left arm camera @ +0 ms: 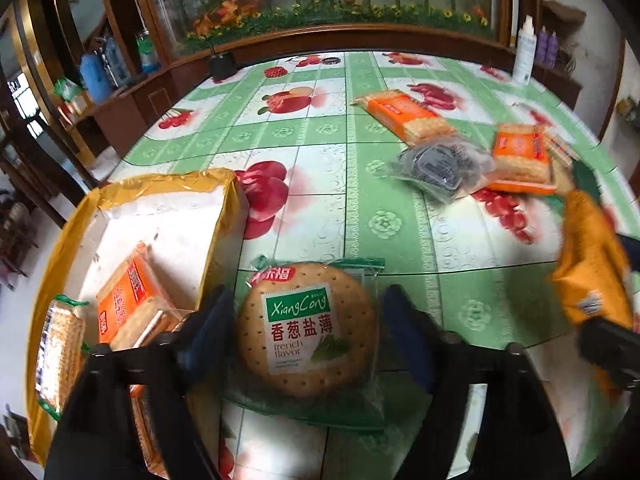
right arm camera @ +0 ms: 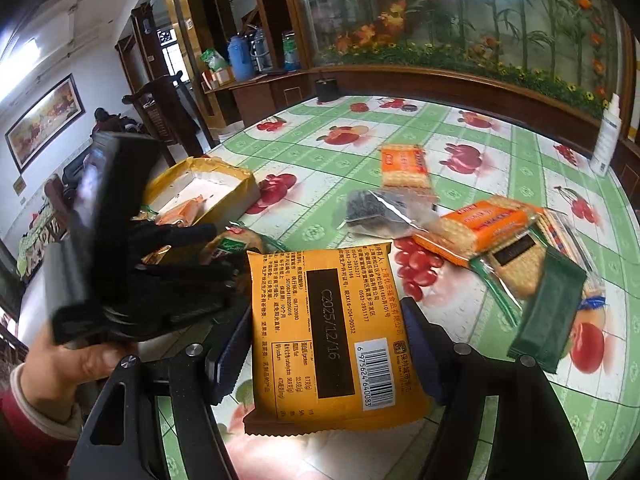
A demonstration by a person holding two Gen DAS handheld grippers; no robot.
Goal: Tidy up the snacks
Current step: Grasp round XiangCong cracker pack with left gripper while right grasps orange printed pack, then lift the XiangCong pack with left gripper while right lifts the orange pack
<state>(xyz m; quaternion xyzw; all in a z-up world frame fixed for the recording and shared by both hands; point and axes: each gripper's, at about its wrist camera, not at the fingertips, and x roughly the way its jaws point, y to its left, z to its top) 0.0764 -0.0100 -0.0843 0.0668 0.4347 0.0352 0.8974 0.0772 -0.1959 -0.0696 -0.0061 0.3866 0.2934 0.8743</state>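
My left gripper is shut on a round XiangCong cracker pack, held just right of a yellow cardboard box with orange cracker packs inside. My right gripper is shut on an orange-yellow snack packet, back side up, above the table. That packet shows blurred at the right in the left wrist view. Loose on the table lie orange cracker packs, a dark clear-wrapped snack and a green-wrapped cracker pack.
The table has a green fruit-print cloth. A white bottle stands at the far right edge and a small dark object at the far edge. A wooden cabinet with a glass panel runs behind. The left hand and its gripper are close on my right gripper's left.
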